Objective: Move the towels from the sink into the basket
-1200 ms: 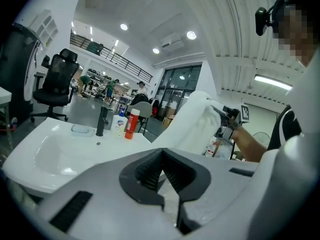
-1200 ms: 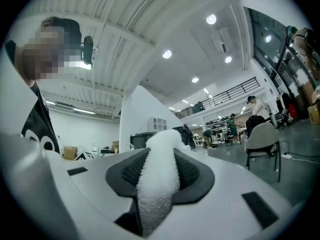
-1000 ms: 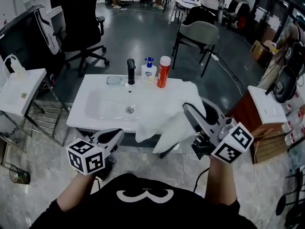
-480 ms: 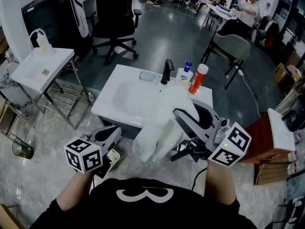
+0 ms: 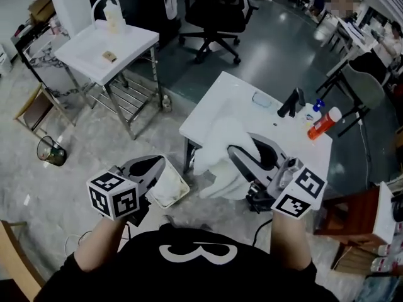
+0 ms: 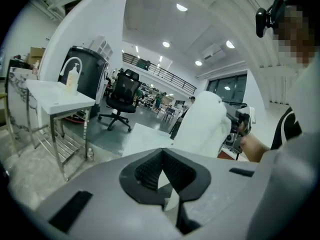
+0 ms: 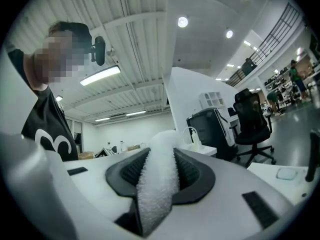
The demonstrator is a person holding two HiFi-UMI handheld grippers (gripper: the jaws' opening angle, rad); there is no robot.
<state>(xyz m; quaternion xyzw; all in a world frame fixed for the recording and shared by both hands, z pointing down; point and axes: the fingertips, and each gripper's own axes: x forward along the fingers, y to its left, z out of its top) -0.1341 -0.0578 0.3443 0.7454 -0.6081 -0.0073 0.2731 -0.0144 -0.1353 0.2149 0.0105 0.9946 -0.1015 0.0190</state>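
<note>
- Hanging from the right gripper [image 5: 238, 156], a white towel [image 5: 220, 168] droops at mid-frame, in front of the sink's [image 5: 211, 106] near corner; the jaws are clamped on a fold of it.
- Left gripper [image 5: 151, 167], jaws together with nothing between them, sits lower left, just beside the basket [image 5: 171, 192] on the floor.

Fluffy white cloth towel [image 7: 158, 184]; smooth, glossy white sink [image 5: 219, 97]; polished, marble-look floor [image 5: 63, 187]

White "3" on black shirt [image 5: 189, 266]
</note>
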